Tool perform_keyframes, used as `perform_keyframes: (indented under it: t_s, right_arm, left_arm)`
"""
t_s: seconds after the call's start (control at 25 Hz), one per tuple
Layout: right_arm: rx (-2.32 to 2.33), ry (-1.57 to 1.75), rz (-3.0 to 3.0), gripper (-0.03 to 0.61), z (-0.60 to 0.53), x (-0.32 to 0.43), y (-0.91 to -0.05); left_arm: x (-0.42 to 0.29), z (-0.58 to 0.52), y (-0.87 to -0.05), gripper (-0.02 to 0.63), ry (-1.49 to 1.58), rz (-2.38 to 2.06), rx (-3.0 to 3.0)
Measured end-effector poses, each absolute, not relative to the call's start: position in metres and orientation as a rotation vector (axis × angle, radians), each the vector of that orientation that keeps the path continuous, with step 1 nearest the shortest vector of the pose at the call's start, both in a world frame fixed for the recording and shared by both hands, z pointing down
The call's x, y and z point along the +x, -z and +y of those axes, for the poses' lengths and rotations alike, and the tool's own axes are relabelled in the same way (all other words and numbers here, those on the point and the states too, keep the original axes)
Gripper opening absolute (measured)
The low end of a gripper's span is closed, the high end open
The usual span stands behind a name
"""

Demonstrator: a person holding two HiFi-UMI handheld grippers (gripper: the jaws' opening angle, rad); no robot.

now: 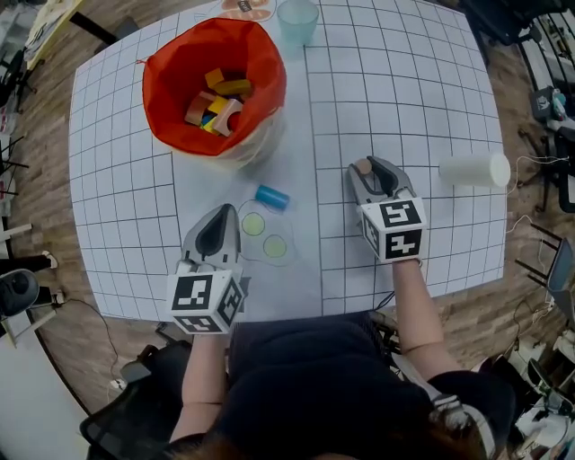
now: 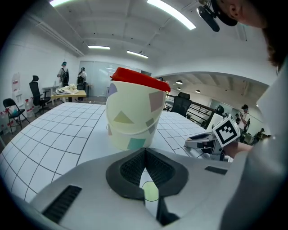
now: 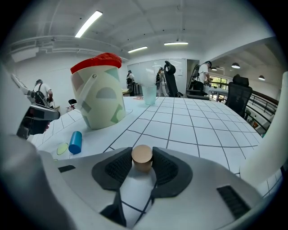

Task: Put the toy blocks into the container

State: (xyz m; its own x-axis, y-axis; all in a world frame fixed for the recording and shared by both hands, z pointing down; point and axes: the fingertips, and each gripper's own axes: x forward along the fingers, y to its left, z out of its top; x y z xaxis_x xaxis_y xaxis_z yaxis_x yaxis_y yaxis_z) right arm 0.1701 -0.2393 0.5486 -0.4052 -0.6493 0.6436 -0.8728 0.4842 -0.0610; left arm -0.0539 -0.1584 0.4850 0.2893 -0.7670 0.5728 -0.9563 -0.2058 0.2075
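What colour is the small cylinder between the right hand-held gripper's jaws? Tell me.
Light tan, like bare wood; the cylinder shows best in the right gripper view.

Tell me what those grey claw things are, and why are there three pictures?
They are grabbing tools, one in each of a person's hands. One picture looks down from a camera on the person's head; the other two come from cameras on the tools. On the white gridded tablecloth are a pale bucket with a red liner holding toy blocks, a blue cylinder block, two yellow-green discs, a clear bluish cup and a white roll. The right gripper pinches a tan wooden cylinder. The left gripper is shut and empty.
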Motion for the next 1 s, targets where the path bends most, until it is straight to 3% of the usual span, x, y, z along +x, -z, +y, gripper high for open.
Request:
perform_keyframes:
  t_s: [0.52,1.0]
  right_arm:
    - [1.254,-0.461,-2.324,0.154,-0.213,0.131,-0.443]
    - [1.168,-0.225,-2.468,0.155,-0.203,0.046,-0.339]
  left_arm:
    - [-0.073,-0.155,-0.436,0.025,-0.397,-1.499,2.145]
    - [-0.121,-0.154,-0.378,0.025,-0.331,-1.544,2.25]
